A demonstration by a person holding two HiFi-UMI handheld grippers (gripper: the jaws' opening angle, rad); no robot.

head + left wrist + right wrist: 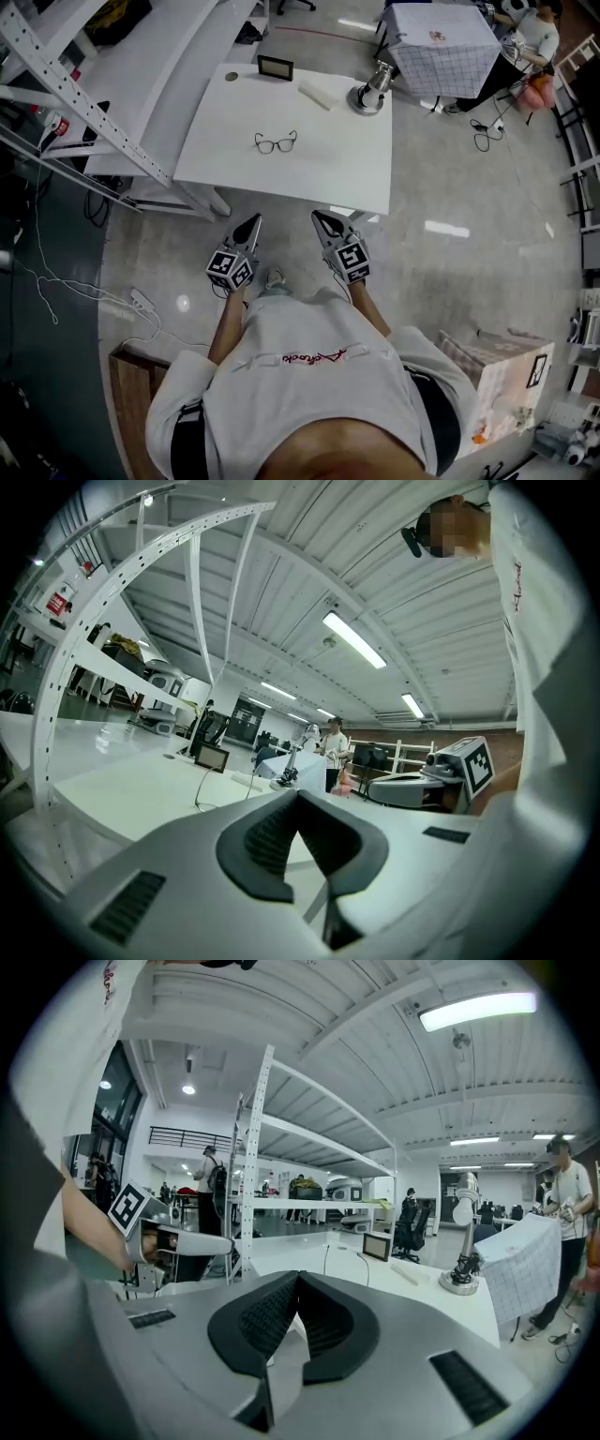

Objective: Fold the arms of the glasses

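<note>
A pair of dark thin-framed glasses (pixel 276 142) lies with its arms spread on the white table (pixel 356 173), near the middle. Both grippers are held over the floor short of the table's near edge and point toward it. My left gripper (pixel 254 221) is shut with nothing in it; in its own view the black pads (pixel 272 841) meet at the tip. My right gripper (pixel 317 217) is beside it, also with its tips together and nothing between them (pixel 298 1277). The glasses are well ahead of both, untouched.
On the table's far side stand a small black-framed screen (pixel 275 67), a white bar (pixel 314 96), a metal stand on a round base (pixel 369 96) and a small disc (pixel 232 77). A white rack (pixel 84 94) runs along the left. A cardboard box (pixel 497 375) sits at lower right.
</note>
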